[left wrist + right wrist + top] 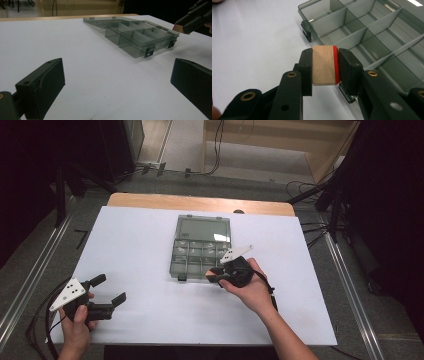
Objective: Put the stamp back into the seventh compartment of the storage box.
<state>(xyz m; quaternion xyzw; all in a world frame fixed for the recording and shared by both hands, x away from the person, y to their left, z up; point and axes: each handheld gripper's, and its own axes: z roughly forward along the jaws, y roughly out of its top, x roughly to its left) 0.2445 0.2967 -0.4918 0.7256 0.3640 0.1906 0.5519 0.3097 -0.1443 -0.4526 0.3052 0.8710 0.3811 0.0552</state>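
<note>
Right gripper view shows the right gripper clamped on a small wooden block with one red face, at the near edge of the open compartment box, whose cells lie just ahead; the left gripper, jaws spread and empty, sits well apart.

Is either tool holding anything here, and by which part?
The right tool clamps a small wooden block across its two broad faces, one of them red. The left tool is open and holds nothing.
</note>
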